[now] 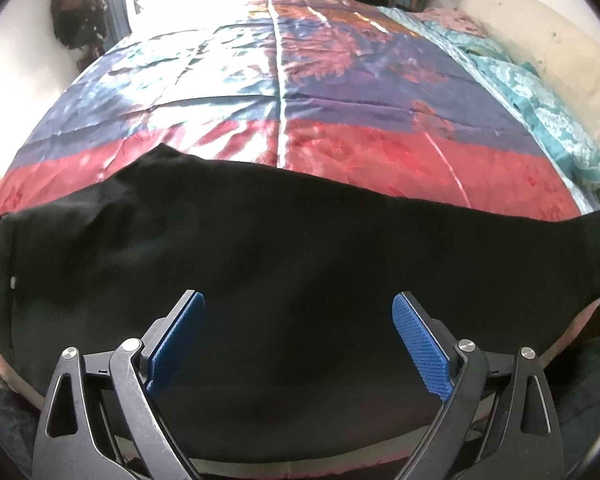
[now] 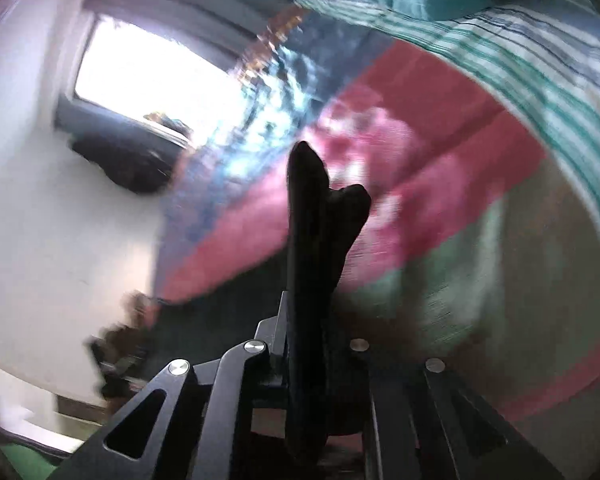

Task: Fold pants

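Black pants (image 1: 260, 248) lie stretched lengthwise across the near edge of the bed, waistband at the left. One end is raised at the far right of the left wrist view. My left gripper (image 1: 298, 320) hovers over the middle of the pants, jaws wide open and empty, blue pads (image 1: 420, 344) showing. My right gripper (image 2: 312, 312) is shut on a bunch of the black pants fabric (image 2: 316, 208), which sticks up between the jaws. The right wrist view is motion-blurred.
The bed wears a shiny red, blue and purple patchwork cover (image 1: 340, 80). A teal patterned sheet (image 1: 540, 108) and a cream pillow (image 1: 540, 40) lie at the right. A bright window (image 2: 148, 88) and a white wall stand beyond the bed.
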A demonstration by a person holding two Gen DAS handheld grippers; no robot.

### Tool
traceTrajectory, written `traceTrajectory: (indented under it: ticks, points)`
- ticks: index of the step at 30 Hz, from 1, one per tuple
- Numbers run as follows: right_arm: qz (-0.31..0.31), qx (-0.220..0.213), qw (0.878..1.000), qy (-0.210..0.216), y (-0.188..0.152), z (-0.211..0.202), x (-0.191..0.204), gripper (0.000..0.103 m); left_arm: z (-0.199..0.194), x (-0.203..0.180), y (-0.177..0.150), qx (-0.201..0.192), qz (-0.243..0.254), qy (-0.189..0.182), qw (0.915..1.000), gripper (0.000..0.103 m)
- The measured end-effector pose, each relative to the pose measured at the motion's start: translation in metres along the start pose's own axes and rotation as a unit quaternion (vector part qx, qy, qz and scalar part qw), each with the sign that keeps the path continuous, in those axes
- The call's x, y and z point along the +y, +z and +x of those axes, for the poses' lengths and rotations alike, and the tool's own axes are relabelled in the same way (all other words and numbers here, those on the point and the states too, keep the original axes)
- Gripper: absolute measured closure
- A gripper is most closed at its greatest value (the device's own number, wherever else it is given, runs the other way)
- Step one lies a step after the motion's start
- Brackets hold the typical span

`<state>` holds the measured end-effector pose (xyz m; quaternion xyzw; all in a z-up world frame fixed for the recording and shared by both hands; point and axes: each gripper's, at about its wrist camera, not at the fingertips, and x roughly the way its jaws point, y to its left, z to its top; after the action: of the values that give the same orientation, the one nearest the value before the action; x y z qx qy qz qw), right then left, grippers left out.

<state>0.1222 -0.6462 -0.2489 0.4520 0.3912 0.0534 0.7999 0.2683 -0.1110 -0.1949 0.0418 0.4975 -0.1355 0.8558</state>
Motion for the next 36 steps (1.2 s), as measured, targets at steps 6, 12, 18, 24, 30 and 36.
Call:
traceTrajectory:
  ticks: [6,12,18,24,30,36]
  points:
    - [0.017,-0.001,0.994,0.108,-0.038,0.033,0.071,0.092,0.0,0.015,-0.013,0.002,-0.036,-0.01,0.9993,0.007]
    - [-0.001,0.031,0.989,0.147,-0.083,0.134,0.165,0.091,-0.011,0.046,-0.03,-0.003,-0.065,-0.009,0.9978,0.007]
    - [-0.062,0.09,0.989,0.102,-0.136,0.251,0.246,0.091,-0.033,0.093,-0.05,-0.014,-0.11,0.004,0.9939,0.007]
    - [-0.213,0.131,0.968,0.004,-0.198,0.332,0.306,0.069,-0.047,0.113,-0.059,-0.024,-0.132,0.004,0.991,0.007]
    - [-0.32,0.114,0.94,-0.001,-0.217,0.295,0.322,0.026,-0.062,0.095,-0.054,-0.048,-0.107,-0.05,0.9919,0.008]
    - [-0.3,0.055,0.951,-0.056,-0.213,0.204,0.265,0.02,-0.042,0.024,-0.038,-0.023,0.017,-0.087,0.9958,0.033]
